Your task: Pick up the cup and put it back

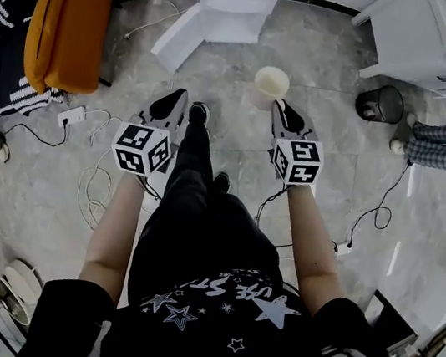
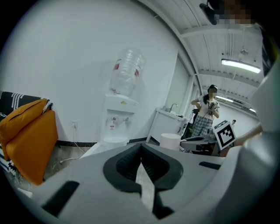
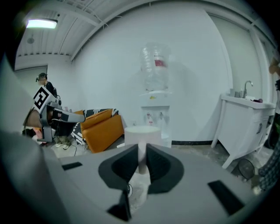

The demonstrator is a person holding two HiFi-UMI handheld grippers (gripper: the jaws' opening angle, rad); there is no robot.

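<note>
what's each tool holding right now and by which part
The right tool is shut on the white cup, clamping a narrow white part on its near side, possibly a handle. The left tool is shut and holds nothing.

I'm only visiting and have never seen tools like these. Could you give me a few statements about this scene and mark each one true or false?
1. The right gripper is clamped on the wall of the cup. True.
2. The left gripper is gripping the cup too. False: its jaws are together with nothing between them, and it is off to the side of the cup.
3. A clear bottle sits on top of the white water dispenser. True.
4. The cushion near the wall is green. False: it is orange.
</note>
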